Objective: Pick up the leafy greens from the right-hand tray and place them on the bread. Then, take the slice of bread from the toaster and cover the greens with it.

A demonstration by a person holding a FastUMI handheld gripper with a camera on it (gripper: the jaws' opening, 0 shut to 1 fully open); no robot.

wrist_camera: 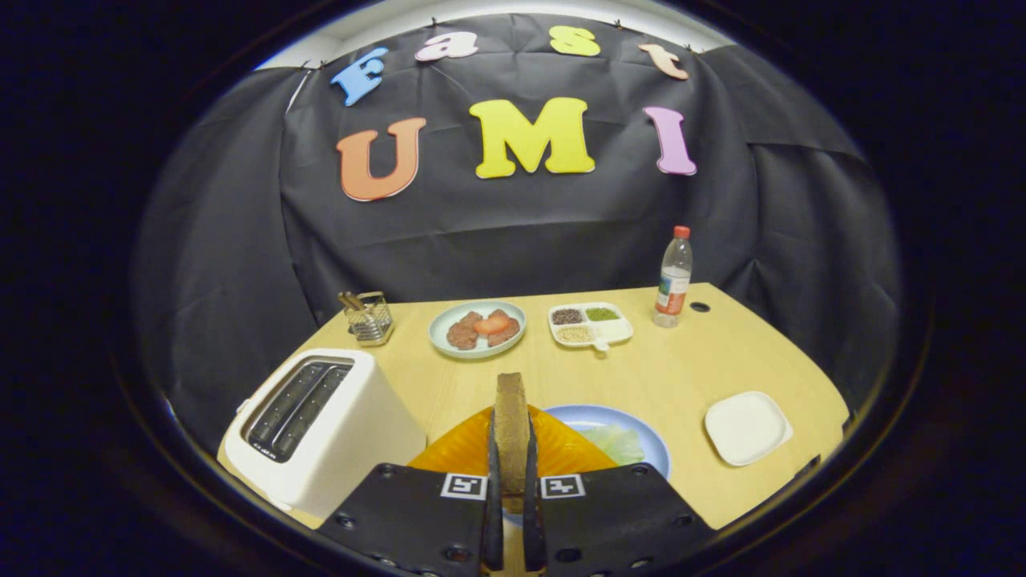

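Pinching a brown, stiff bread slice (511,429) edge-on, the gripper (511,449) is clamped on it above pale leafy greens (616,442); likely light, crumbly, best held gently.

The light wooden bench (561,377) carries one white two-slot toaster (321,429), both slots empty. One brown bread slice (511,437) stands on edge, clamped between the two fingers of the one claw (511,481). Plates number three: one pale green round plate (442,330) with meat pieces, one blue round plate (641,437) with pale leafy greens (616,442), and one white square plate (747,427). There is one orange ribbed tray (561,449), one white four-compartment dish (613,328), one clear plastic bottle with red cap (675,276), and one small wire basket (369,318).
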